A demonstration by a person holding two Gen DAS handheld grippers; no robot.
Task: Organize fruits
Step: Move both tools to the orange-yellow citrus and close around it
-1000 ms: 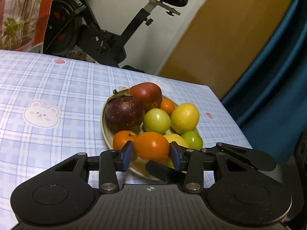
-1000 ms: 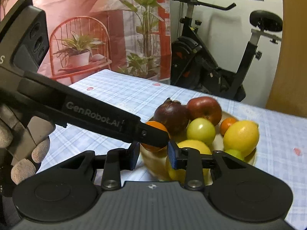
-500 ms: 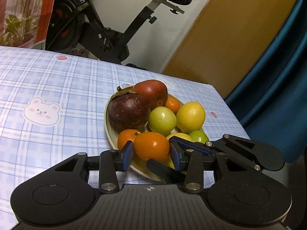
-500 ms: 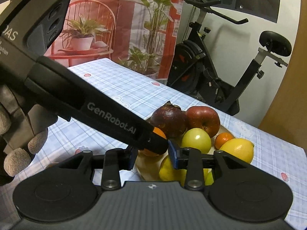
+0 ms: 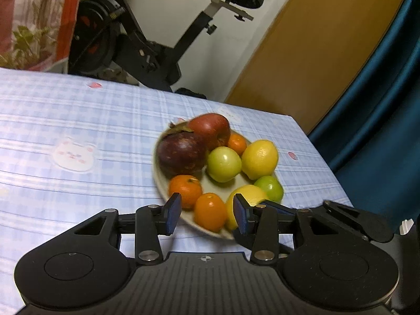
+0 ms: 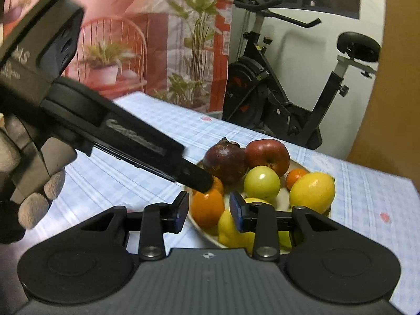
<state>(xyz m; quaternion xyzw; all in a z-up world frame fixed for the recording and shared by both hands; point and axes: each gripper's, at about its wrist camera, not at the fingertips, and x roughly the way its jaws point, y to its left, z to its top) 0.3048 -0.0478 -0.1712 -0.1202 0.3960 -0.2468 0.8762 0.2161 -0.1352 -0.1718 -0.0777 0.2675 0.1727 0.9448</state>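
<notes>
1. Left gripper (image 5: 207, 211): jaws are standing a little apart and gripping nothing. The near orange (image 5: 210, 211) is showing in the gap, but there is daylight on both sides of it and it is lying on the plate (image 5: 157, 176).
2. Right gripper (image 6: 208, 211): jaws are sitting at about their narrowest and are empty. It is hanging over the near right rim, by the near lemon (image 5: 249, 193).
3. A gloved hand (image 6: 31, 183) is holding the left gripper, with its tip angled down over the two oranges at the near left of the plate.
4. All the fruit is sitting on the plate, towards the right of the checked tablecloth (image 5: 78, 120):
   - far side: purple fruit (image 5: 181, 152) and red apple (image 5: 211, 130)
   - middle: green fruit (image 5: 224, 164)
   - right: big lemon (image 5: 260, 158)
   - near left: second orange (image 5: 185, 190)
5. Step, as I'm reading it: between picks. No fruit is in either grip and both grippers are hovering at the near edge.
6. Next move is calling for wider jaws on one gripper, then a drop around a single fruit. The near orange looks the easiest. Its neighbours are touching it, so the pads will need a clean line in.
</notes>
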